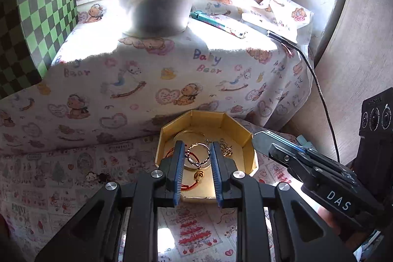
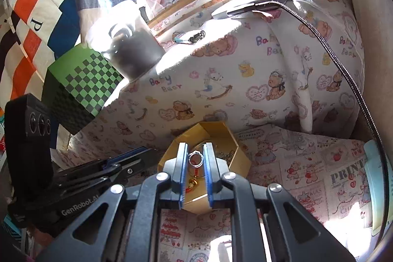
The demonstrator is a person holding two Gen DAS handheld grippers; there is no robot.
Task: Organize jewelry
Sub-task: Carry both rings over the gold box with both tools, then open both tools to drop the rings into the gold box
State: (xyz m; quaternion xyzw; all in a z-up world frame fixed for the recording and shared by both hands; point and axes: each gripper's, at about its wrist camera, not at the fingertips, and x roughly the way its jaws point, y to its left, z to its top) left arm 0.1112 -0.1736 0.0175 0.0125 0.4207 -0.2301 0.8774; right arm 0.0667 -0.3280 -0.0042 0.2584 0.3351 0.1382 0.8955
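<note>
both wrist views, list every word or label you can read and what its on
"DAS": right gripper body.
"GenRobot.AI": left gripper body.
"Baby Bear": bear-print cloth.
"PRINT": patterned cloth under the gold box.
"P": striped fabric.
Smaller print on the patterned cloth: too blurred to read.

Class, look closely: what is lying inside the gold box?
Inside the gold box: rings, a thin chain, a red cord with a gold bead. The blue fingers cover part of its floor.
</note>
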